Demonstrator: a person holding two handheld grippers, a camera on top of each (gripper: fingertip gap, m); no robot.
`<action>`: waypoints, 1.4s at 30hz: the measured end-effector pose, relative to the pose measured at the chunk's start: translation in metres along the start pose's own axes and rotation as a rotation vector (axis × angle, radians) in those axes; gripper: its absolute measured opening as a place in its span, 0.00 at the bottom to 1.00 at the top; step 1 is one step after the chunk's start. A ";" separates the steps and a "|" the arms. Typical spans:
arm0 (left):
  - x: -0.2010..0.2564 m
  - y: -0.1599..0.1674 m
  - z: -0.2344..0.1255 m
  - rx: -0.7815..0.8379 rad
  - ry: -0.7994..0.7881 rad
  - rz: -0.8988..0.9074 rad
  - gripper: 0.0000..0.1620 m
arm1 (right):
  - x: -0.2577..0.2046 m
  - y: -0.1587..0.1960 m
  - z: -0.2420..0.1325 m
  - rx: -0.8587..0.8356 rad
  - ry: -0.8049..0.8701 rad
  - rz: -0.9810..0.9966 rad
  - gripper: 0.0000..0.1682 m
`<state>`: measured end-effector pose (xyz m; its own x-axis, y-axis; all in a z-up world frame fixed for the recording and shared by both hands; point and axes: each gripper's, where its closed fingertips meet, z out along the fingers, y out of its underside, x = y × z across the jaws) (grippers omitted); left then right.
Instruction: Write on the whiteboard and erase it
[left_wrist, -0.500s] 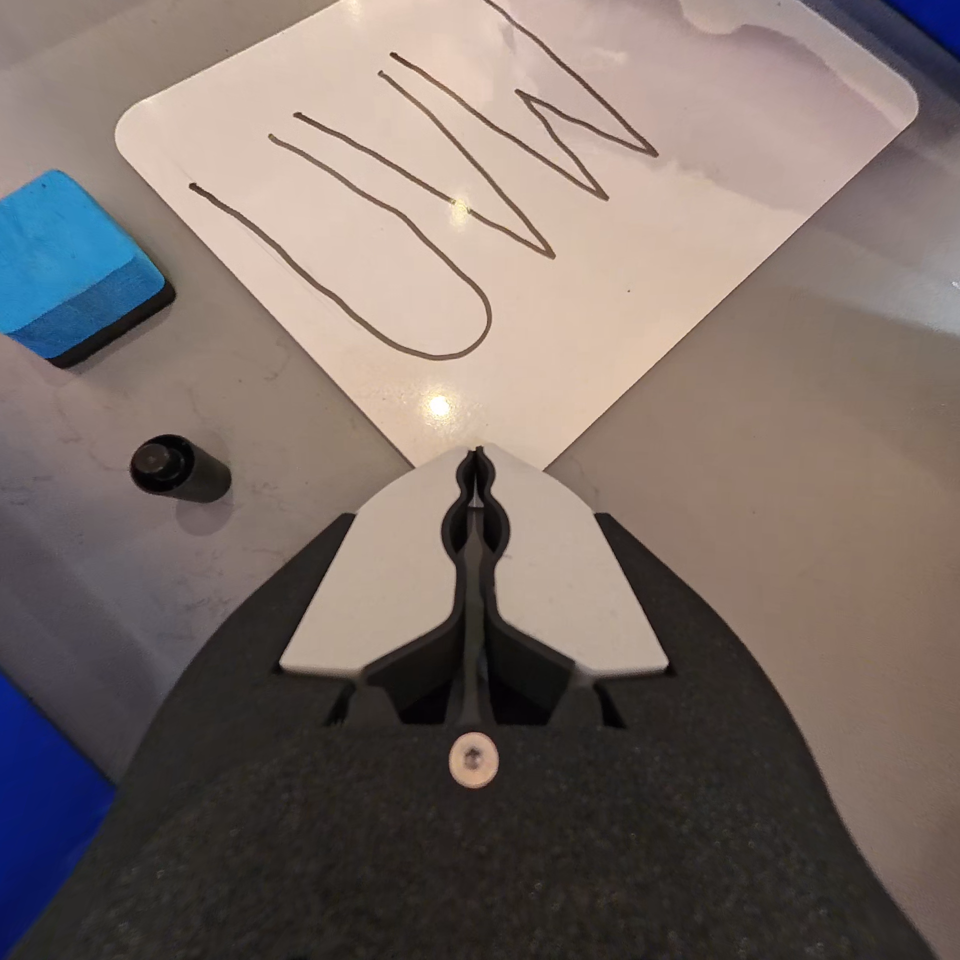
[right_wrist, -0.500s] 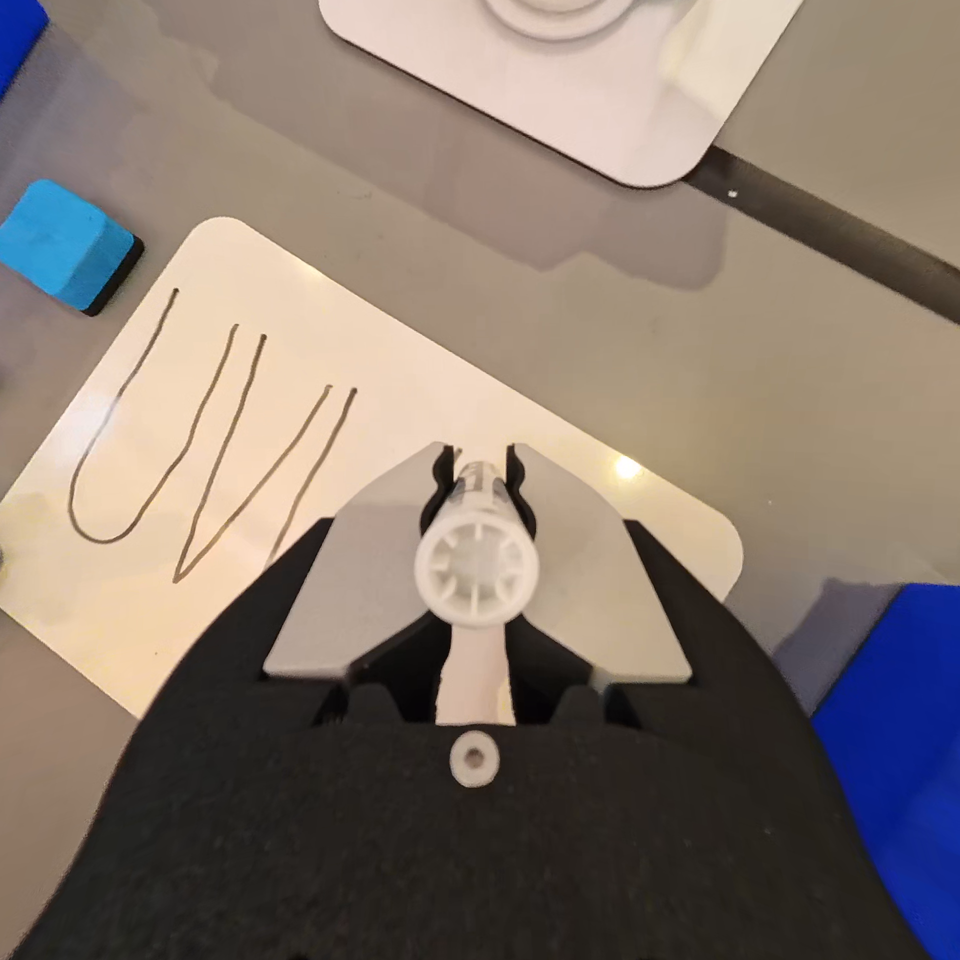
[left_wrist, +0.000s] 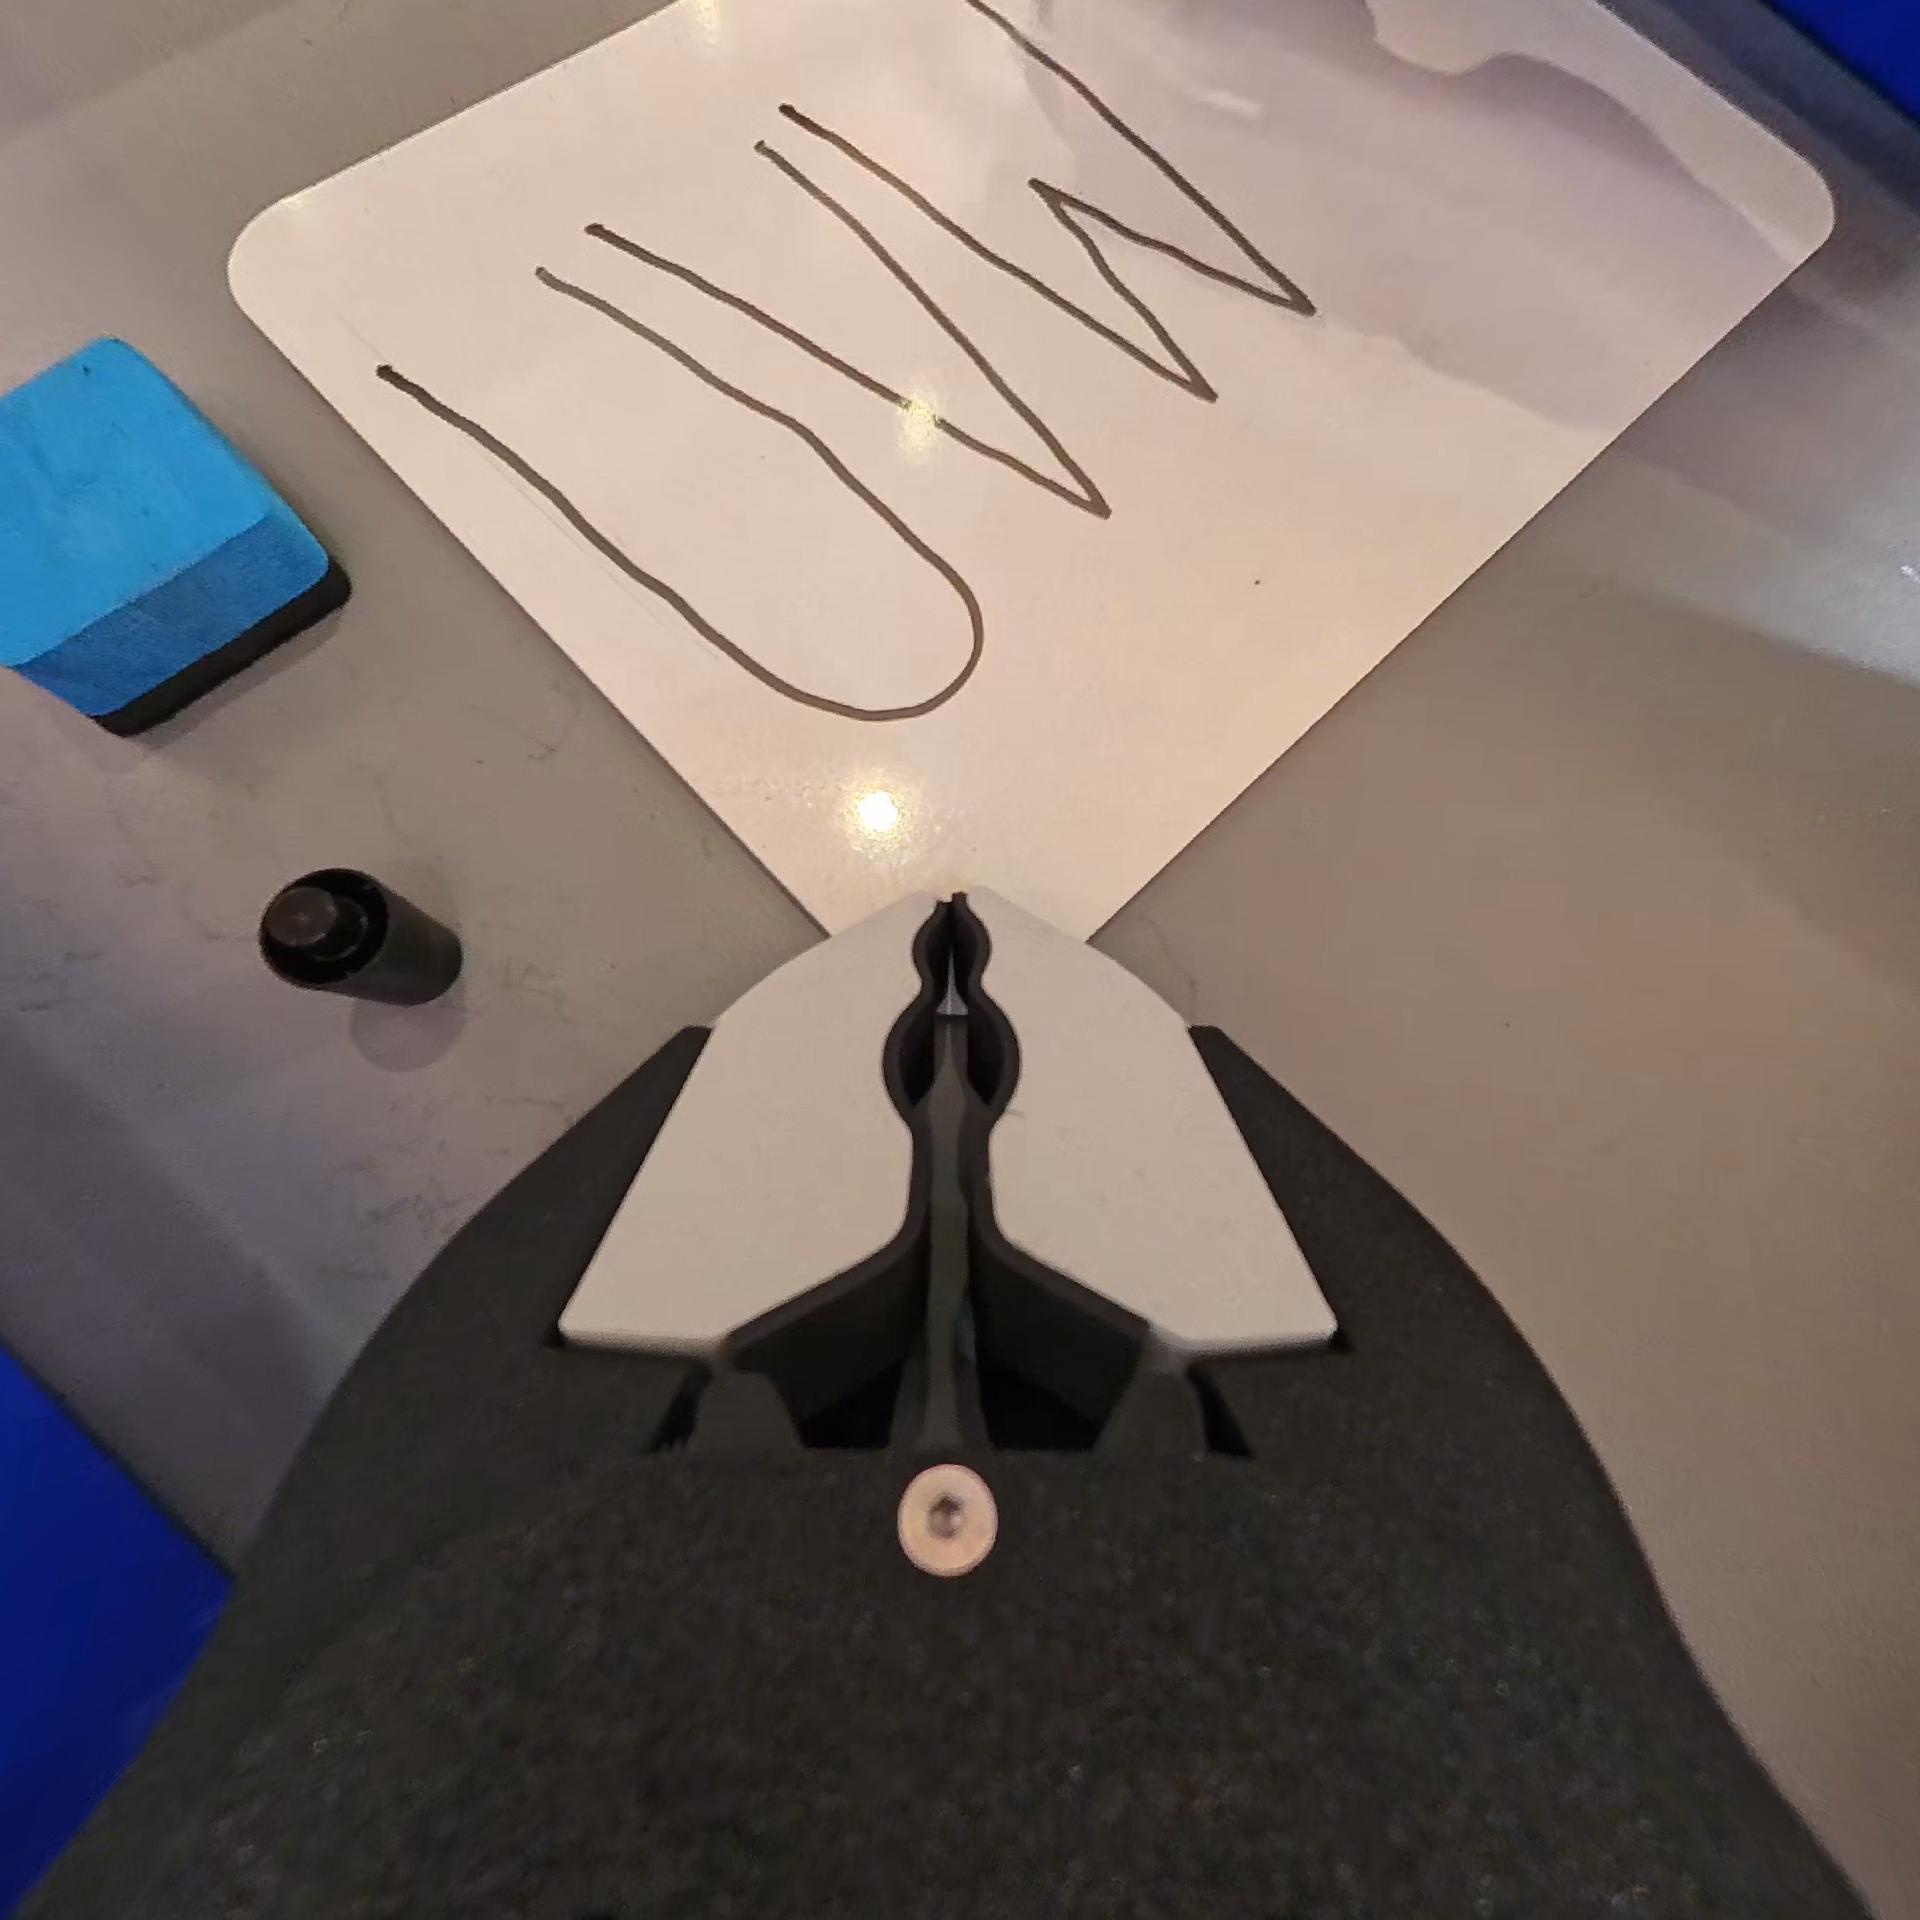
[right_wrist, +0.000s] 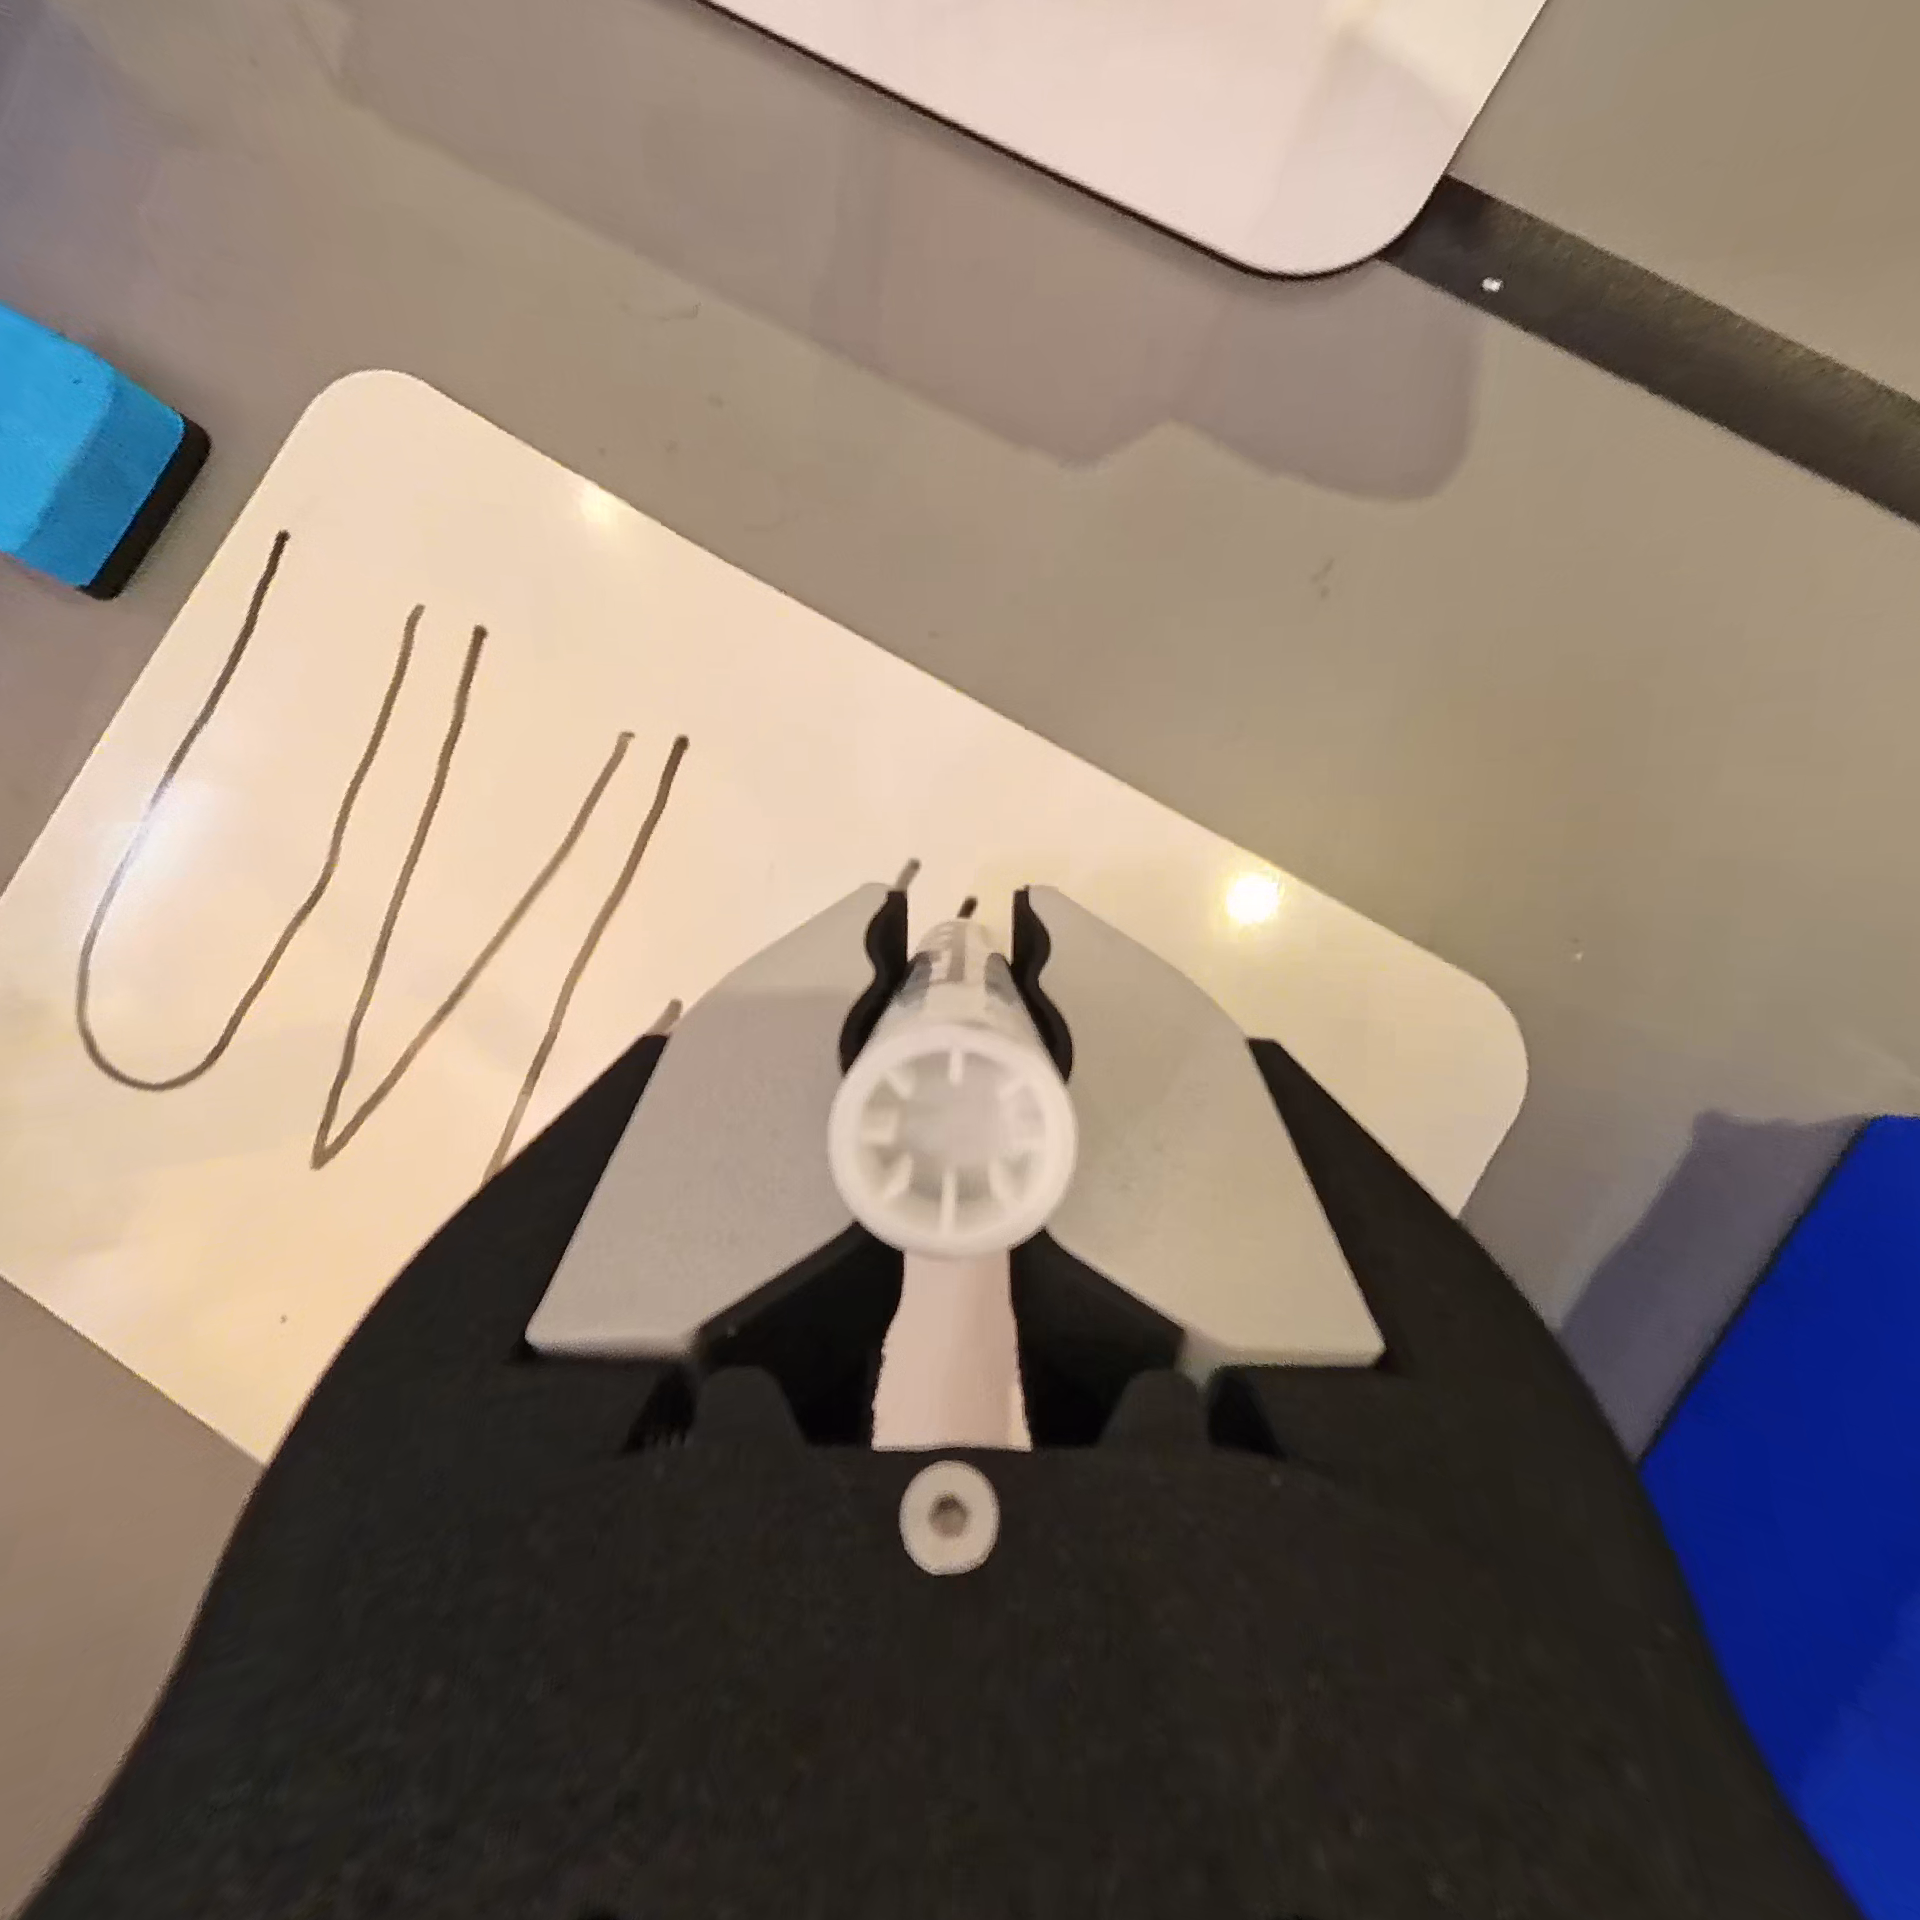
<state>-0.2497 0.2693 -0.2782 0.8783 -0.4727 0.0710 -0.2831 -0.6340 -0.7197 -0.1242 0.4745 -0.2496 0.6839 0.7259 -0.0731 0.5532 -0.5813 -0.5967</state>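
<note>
A small white whiteboard (left_wrist: 1195, 644) with dark marker strokes lies flat on the grey table; it also shows in the right wrist view (right_wrist: 831, 727). My left gripper (left_wrist: 956, 900) is shut and empty, its tips at the board's near corner. My right gripper (right_wrist: 961, 904) is shut on a white marker (right_wrist: 951, 1132), held over the board's right part; the marker's tip is hidden by its body. A blue eraser (left_wrist: 145, 540) with a black base lies left of the board and shows in the right wrist view (right_wrist: 73, 488). A black marker cap (left_wrist: 353, 940) lies on the table near the eraser.
A second white board (right_wrist: 1195, 104) lies beyond the first. A dark strip (right_wrist: 1714, 353) crosses the table at the upper right. Blue surfaces show at the lower left (left_wrist: 73, 1558) and the right edge (right_wrist: 1808, 1351).
My right gripper has moved forward and nearer the board with the marker, so the strokes look larger. The left gripper has hardly moved.
</note>
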 end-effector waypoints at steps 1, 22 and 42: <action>0.000 0.000 0.000 0.000 0.000 0.000 0.00 | 0.000 0.003 -0.002 -0.001 0.006 0.004 0.12; 0.000 0.000 0.000 0.000 -0.004 0.004 0.00 | -0.023 0.086 -0.063 -0.014 0.094 0.067 0.12; 0.001 0.000 0.000 0.000 0.001 0.002 0.00 | -0.034 0.055 -0.037 -0.033 0.019 0.016 0.11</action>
<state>-0.2489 0.2690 -0.2781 0.8773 -0.4747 0.0706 -0.2847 -0.6332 -0.7197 -0.0990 0.4045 -0.2500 0.7019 0.7091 -0.0672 0.5568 -0.6050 -0.5691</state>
